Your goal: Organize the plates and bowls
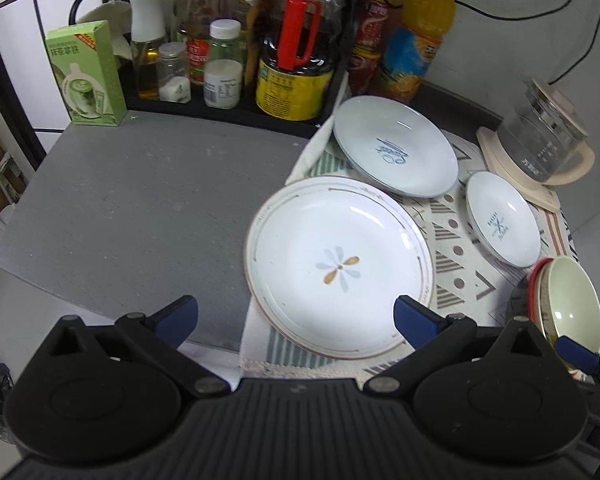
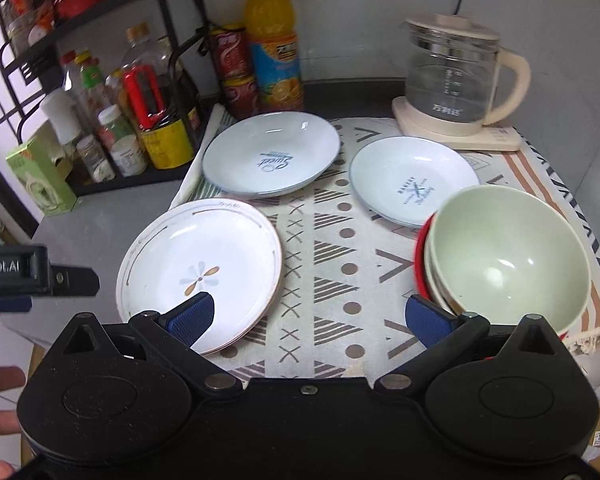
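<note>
A white flower-print plate point(image 1: 338, 266) point(image 2: 200, 270) lies at the near left of the patterned cloth. A pale blue "Sweet" plate point(image 1: 394, 146) point(image 2: 270, 158) sits behind it. A smaller "Bakery" plate point(image 1: 502, 218) point(image 2: 414, 180) lies to the right. A stack of bowls, pale green on top point(image 2: 504, 256) point(image 1: 572, 304), with a red one beneath, stands at the near right. My left gripper point(image 1: 296, 322) is open and empty above the flower plate's near edge. My right gripper point(image 2: 310, 318) is open and empty between the flower plate and the bowls.
A black rack of bottles and jars point(image 1: 228, 52) stands at the back left, with a green carton point(image 1: 86, 74) beside it. An orange juice bottle point(image 2: 274, 40) and red cans stand behind the plates. A glass kettle point(image 2: 456, 76) sits at the back right. Grey countertop point(image 1: 140, 200) lies left of the cloth.
</note>
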The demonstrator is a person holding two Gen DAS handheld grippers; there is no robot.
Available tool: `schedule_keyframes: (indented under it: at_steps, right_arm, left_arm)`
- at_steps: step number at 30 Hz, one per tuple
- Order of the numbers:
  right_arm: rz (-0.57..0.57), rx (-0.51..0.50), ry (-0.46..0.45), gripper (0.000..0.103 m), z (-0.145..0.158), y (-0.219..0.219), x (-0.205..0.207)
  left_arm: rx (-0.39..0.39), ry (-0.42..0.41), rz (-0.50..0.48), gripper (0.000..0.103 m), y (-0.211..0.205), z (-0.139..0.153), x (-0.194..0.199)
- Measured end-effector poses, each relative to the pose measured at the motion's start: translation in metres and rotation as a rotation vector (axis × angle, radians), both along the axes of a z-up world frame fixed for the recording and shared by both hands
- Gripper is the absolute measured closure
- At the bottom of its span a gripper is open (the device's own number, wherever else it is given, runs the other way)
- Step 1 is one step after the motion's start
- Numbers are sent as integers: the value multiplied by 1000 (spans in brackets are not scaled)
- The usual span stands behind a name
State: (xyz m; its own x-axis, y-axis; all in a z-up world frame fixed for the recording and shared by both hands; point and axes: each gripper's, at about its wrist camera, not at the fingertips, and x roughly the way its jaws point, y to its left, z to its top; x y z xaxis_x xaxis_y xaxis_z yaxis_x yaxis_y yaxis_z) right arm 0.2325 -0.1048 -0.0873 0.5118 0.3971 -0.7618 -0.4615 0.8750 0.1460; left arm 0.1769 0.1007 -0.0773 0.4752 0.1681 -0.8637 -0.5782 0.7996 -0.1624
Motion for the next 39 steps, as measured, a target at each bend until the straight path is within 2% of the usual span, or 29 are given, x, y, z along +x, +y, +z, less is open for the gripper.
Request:
schedule_keyframes:
  at_steps: [6, 10, 14, 19, 24, 31, 36, 39]
  right_arm:
    - [48, 4, 1, 0, 2, 15, -2]
    - [81, 25, 38, 0, 1, 23, 3]
    - [89, 22, 38, 0, -2, 29, 13]
    - [52, 37, 37, 1, -5, 34, 38]
    - [24, 54, 23, 1, -6, 41, 64]
    - [-20, 51, 34, 3, -16, 46, 96]
    - [-55, 61, 59, 8, -24, 49, 119]
    - [-74, 78, 78, 14, -31, 53, 133]
  left_arm:
    - [-15, -13, 4, 0, 11, -3, 3]
    - [-39, -13, 1, 0, 18, -9, 9]
    - [-52, 19, 14, 0, 26, -16, 21]
    - [-93, 55, 29, 1, 39, -23, 41]
    - [-77, 58, 42, 2, 49, -26, 68]
    - [-96, 54, 39, 3, 58, -33, 109]
    - [-103, 39, 48, 6, 65, -37, 132]
    - [-128, 25, 41, 13, 68, -42, 146]
